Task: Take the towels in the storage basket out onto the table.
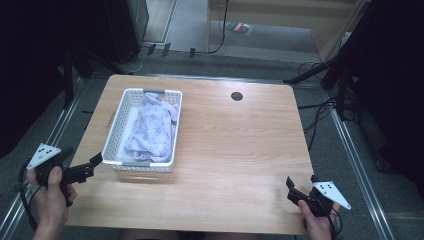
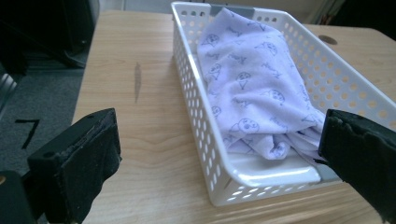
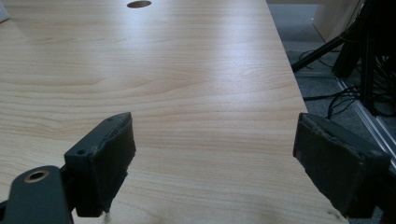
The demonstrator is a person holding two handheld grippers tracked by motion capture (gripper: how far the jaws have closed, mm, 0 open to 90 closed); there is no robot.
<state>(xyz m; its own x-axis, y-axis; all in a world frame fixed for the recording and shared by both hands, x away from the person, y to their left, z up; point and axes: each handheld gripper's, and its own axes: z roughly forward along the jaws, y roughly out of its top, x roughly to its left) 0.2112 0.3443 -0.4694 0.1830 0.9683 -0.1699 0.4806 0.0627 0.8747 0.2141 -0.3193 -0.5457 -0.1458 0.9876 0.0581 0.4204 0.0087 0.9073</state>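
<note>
Your left claw [image 1: 95, 161] is spread wide, gripping nothing, and sits just off the near left corner of the white perforated plastic basket [image 1: 116, 131]. In the left gripper view the jaws straddle that corner: one pad out over bare wood, the other in front of the basket's [image 2: 201, 121] near end wall. That looks like a line-up for the near rim or for what's inside, so I'd judge you're at the approach step, with no contact yet.

The pale lilac printed cloth [image 1: 151, 129] lies crumpled inside the basket, running most of its length and bunched toward the near end. In the left gripper view the cloth [image 2: 252, 88] humps above the rim at the far end and folds down low near your jaws, so the near fold is probably the easiest grab.

Your right claw [image 1: 298, 192] is also released and empty, parked at the near right edge of the light wooden surface [image 1: 235, 150], well apart from the basket. The right gripper view shows its jaws wide over bare wood grain [image 3: 187, 93], with the round dark cable hole [image 3: 138, 4] far ahead. Held back there, it keeps out of the left hand's way. The basket sits on the left half of the surface, long side pointing away from you.
</note>
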